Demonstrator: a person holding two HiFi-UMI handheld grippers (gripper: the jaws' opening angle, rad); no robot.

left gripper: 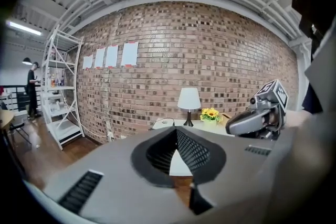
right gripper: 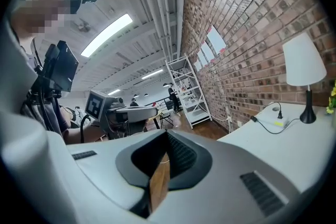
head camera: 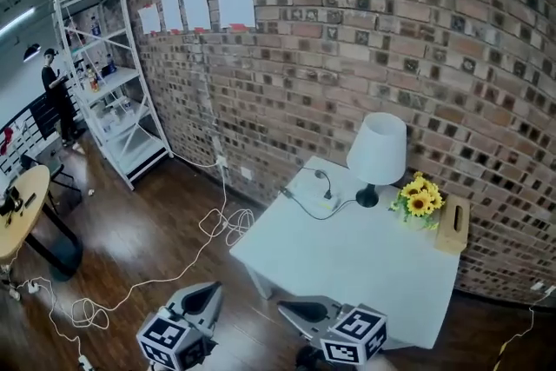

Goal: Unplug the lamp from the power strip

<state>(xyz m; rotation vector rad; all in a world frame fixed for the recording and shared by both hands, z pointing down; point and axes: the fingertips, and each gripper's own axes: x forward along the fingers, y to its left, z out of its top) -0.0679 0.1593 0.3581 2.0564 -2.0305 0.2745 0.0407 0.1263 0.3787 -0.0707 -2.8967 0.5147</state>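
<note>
A white-shaded lamp point(head camera: 376, 154) on a black stem stands at the back of the white table point(head camera: 347, 265). Left of it lies a white power strip point(head camera: 318, 193) with a black plug point(head camera: 327, 189) standing in it; a black cord point(head camera: 317, 215) runs across the table to the lamp's base. Both grippers are in front of the table, well short of the strip. My left gripper point(head camera: 213, 287) is shut and empty, and so is my right gripper point(head camera: 282, 306). The left gripper view shows the lamp point(left gripper: 189, 98) far ahead, and the right gripper view shows the lamp point(right gripper: 303, 60) and strip point(right gripper: 278, 122).
Sunflowers point(head camera: 420, 197) and a wooden tissue box point(head camera: 453, 224) sit right of the lamp. A white cable point(head camera: 217, 221) trails over the dark floor to a wall socket. A white shelf unit point(head camera: 109, 91), a round wooden table point(head camera: 22, 204) and a person point(head camera: 56, 96) are far left.
</note>
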